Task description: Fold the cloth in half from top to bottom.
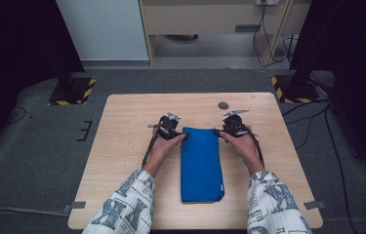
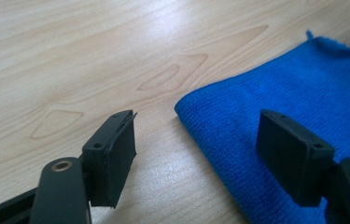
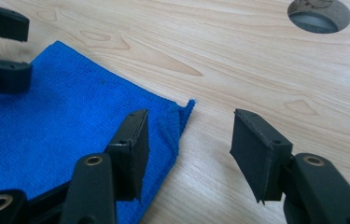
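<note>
The left tongs [image 1: 179, 137] and right tongs [image 1: 219, 132] are standing partly open, each straddling one far corner of the folded blue cloth [image 1: 201, 163], gripping nothing. The cloth is lying mid-surface [image 1: 122, 146], long axis running twelve to six o'clock, both hands equally near.

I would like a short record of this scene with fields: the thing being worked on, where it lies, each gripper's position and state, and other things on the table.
thing: folded blue cloth, a long strip
place: flat on the wooden table, near its middle
left gripper: open, astride the cloth's far left corner, fingers not pressing it
right gripper: open, astride the far right corner, not pressing it
hands: one on each gripper, patterned sleeves
other: round hole in the table beyond the cloth
</note>
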Available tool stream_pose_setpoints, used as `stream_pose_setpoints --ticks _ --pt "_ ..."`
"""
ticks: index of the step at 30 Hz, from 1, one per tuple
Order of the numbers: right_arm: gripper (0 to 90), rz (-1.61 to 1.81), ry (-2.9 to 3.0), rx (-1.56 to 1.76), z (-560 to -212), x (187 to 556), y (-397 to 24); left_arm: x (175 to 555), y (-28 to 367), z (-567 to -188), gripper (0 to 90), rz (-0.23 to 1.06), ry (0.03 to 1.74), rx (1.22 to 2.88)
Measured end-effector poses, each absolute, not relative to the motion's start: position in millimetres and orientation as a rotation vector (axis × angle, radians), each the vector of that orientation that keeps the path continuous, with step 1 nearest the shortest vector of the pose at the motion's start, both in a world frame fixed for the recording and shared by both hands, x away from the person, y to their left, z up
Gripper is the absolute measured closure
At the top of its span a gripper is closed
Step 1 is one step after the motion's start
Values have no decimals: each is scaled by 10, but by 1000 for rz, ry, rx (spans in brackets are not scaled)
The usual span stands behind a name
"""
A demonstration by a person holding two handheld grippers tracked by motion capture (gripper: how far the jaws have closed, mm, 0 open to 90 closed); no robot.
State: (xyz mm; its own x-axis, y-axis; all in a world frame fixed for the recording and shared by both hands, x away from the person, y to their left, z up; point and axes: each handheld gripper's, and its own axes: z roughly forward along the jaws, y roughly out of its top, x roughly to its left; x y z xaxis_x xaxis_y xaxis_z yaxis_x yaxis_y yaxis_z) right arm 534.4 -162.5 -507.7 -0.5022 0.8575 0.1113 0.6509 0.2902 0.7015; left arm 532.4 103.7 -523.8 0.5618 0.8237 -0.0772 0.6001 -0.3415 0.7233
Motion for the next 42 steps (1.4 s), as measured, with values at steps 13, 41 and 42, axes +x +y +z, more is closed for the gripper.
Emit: stream_pose_setpoints --ticks 13,41,42 --pt "495 945 2331 1349 -5250 5427 -1336 5327 994 -5304 366 406 1108 2112" --pt "854 1145 2301 1275 -4905 5155 -1424 5157 977 -4976 864 355 1072 2023" --pt "854 1156 2293 1274 -4874 5140 -1424 5138 985 -4939 864 357 1070 2020"
